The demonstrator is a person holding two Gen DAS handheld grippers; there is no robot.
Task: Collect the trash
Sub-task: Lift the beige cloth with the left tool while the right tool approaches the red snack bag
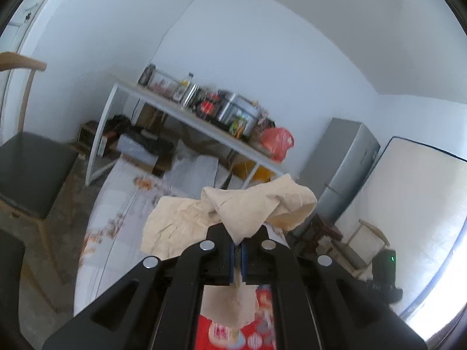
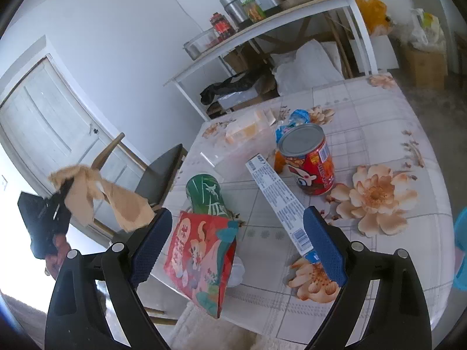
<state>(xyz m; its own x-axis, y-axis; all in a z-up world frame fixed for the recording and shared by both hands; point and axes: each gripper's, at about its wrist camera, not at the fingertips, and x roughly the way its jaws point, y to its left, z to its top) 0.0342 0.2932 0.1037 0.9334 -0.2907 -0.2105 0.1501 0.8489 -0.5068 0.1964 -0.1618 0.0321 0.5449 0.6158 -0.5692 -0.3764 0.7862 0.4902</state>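
left hand-held gripper (image 1: 238, 250) clamped on crumpled tissue (image 1: 262, 204)

Beige crumpled paper (image 1: 256, 204); red can (image 2: 309, 160); green can (image 2: 205, 194); white tablecloth (image 2: 408, 233) with peach flowers.

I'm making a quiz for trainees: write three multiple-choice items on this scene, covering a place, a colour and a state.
1. Where does the red can stand?
A. on the flowered table
B. on the chair
C. on the shelf

2. What colour is the crumpled paper?
A. blue
B. beige
C. green

3. How are the right tongs?
A. shut on the can
B. shut on a box
C. open, holding nothing

Answers: 1 A, it stands upright on the flowered table; 2 B, beige paper pinched in the left tongs; 3 C, the fingers stand wide apart.
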